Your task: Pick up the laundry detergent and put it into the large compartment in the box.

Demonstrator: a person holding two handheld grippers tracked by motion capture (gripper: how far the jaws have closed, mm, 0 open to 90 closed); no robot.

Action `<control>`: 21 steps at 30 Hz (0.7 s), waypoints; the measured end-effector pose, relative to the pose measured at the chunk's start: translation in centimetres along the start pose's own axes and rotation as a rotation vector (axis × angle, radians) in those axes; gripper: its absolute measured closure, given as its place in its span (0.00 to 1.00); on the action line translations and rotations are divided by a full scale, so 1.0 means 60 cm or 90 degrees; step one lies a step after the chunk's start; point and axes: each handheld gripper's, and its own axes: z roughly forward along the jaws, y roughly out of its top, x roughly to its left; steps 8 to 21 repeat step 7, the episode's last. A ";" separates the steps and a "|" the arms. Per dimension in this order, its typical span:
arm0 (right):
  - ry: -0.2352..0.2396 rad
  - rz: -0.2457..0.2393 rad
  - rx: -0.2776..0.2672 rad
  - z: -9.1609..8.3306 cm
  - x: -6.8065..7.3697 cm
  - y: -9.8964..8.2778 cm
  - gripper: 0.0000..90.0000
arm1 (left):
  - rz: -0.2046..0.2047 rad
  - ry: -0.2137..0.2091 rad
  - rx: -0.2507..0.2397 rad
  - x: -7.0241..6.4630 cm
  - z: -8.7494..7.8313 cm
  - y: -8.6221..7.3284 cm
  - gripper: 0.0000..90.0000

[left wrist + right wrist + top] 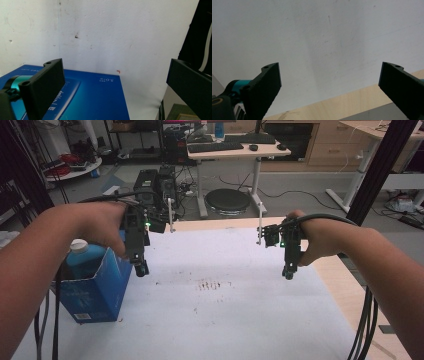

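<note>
My left gripper (pixel 141 268) hung just past the blue box's (pixel 97 290) right top edge, over the white surface (pixel 225 315). Fingers (pixel 47 85) were wide open and had hold of nothing. The left gripper view looked down along them: box face (pixel 95 100) sat below and between the fingers, not touching either.

The box stood upright at the surface's near left side, top flap open. A bottle with a white cap (pixel 80 246) stood inside it, teal body showing above the rim.

My right gripper (pixel 289 272) hovered well right of the box, above the white sheet near the bare wood edge (pixel 345 275). Its fingers (pixel 265 87) were also spread wide and empty; the right gripper view had white sheet and a wood strip (pixel 332 105) between them.

Brown smudge (pixel 210 285) sat on the sheet, between the box and the right gripper.
</note>
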 end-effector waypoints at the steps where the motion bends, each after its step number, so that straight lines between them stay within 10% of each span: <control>1: -0.001 -0.002 -0.004 0.001 -0.001 -0.001 0.04 | -0.006 0.000 0.003 -0.001 0.001 0.001 0.02; 21: 0.001 -0.006 -0.004 -0.001 -0.002 -0.004 0.04 | 0.003 -0.001 0.007 -0.002 0.004 0.008 0.02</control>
